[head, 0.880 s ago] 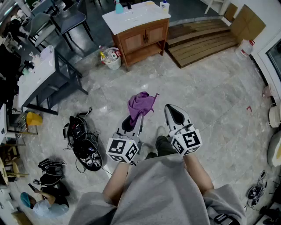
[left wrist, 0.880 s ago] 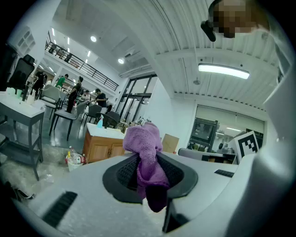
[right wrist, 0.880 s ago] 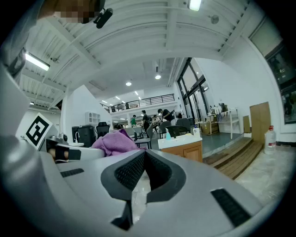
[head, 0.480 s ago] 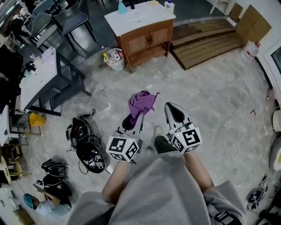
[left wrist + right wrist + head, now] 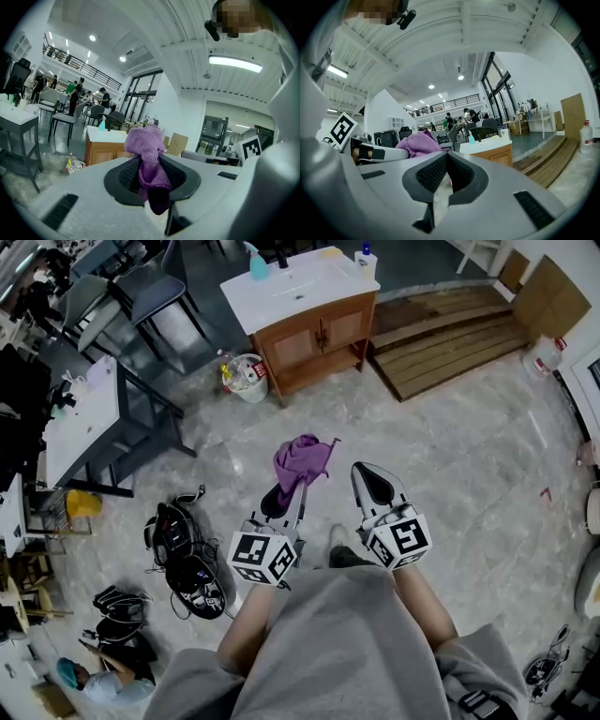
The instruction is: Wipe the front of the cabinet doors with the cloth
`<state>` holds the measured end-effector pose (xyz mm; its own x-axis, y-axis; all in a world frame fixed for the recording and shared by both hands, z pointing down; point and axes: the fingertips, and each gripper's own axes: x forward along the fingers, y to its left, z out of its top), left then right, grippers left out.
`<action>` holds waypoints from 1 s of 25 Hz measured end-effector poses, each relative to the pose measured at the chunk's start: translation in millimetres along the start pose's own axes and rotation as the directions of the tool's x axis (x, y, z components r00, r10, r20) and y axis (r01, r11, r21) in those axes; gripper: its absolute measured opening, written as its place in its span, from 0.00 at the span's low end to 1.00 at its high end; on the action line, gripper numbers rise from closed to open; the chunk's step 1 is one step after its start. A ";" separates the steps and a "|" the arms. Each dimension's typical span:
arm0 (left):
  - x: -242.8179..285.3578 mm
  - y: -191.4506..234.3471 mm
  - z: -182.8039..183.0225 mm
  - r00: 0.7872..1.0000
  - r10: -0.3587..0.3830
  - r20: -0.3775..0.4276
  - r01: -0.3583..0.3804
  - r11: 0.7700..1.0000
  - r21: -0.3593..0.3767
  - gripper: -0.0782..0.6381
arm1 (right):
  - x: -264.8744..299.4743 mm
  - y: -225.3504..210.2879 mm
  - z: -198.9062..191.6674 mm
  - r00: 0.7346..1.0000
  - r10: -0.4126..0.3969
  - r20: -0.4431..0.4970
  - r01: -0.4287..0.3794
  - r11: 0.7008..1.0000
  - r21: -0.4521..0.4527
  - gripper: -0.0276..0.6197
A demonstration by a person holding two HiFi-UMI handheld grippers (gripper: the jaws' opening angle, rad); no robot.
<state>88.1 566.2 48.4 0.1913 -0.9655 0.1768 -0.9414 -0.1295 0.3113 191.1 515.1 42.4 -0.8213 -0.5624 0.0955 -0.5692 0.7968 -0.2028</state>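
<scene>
Grey marbled floor (image 5: pixel 450 456), wooden cabinet (image 5: pixel 314 329) well ahead of both grippers; left gripper (image 5: pixel 292 491) clamped on the purple cloth (image 5: pixel 302 460), which bunches up past its jaws; right gripper (image 5: pixel 367 476) just beside it, jaws together, nothing between them.

Head cam: above the person, aimed fwd and steeply down at the grey marbled floor (image 5: pixel 450 456); left claw (image 5: pixel 295 491) and right claw (image 5: pixel 366 474) near, mid-frame. Claw cams: each rides behind its own jaws, aimed fwd, approx. level. All 3 views share the far brown wooden two-door cabinet (image 5: pixel 314 329) and the purple fuzzy cloth (image 5: pixel 302 460).
</scene>
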 end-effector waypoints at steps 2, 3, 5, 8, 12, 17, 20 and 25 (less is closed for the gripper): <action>15.5 1.5 2.4 1.000 0.005 -0.005 -0.005 1.000 0.000 0.22 | 7.8 -12.6 2.4 1.000 0.010 0.002 -0.010 1.000 0.001 0.06; 22.9 1.9 3.6 1.000 0.008 -0.009 -0.008 1.000 0.001 0.22 | 11.4 -18.8 3.2 1.000 0.014 0.002 -0.014 1.000 0.004 0.06; 36.4 2.5 5.2 1.000 0.014 -0.020 -0.014 1.000 0.005 0.22 | 17.8 -30.0 3.9 1.000 0.023 0.003 -0.023 1.000 0.015 0.06; 55.1 4.8 7.2 0.999 0.023 -0.039 -0.022 1.000 0.018 0.22 | 27.5 -45.3 3.8 0.999 0.034 0.008 -0.034 0.999 0.038 0.06; 74.2 13.2 10.2 0.998 0.032 -0.053 -0.031 0.999 0.035 0.23 | 42.8 -61.7 1.6 1.000 0.029 0.007 -0.029 0.998 0.057 0.06; 99.0 31.7 12.5 0.997 0.037 -0.062 -0.035 0.999 0.038 0.23 | 65.6 -78.1 -3.2 1.000 0.029 0.003 -0.029 0.997 0.075 0.06; 114.9 47.3 12.3 0.997 0.029 -0.070 -0.027 0.999 0.035 0.23 | 83.9 -85.7 -7.6 1.000 0.017 -0.005 -0.016 0.997 0.076 0.06; 152.2 79.5 18.8 0.997 0.010 -0.081 -0.008 1.000 0.025 0.23 | 128.5 -101.8 -6.9 1.000 -0.004 -0.020 0.006 0.997 0.077 0.06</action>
<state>37.2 404.7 82.6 0.2041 -0.9452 0.2550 -0.9495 -0.1276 0.2868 143.3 363.2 82.0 -0.8194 -0.5615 0.1157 -0.5695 0.7740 -0.2767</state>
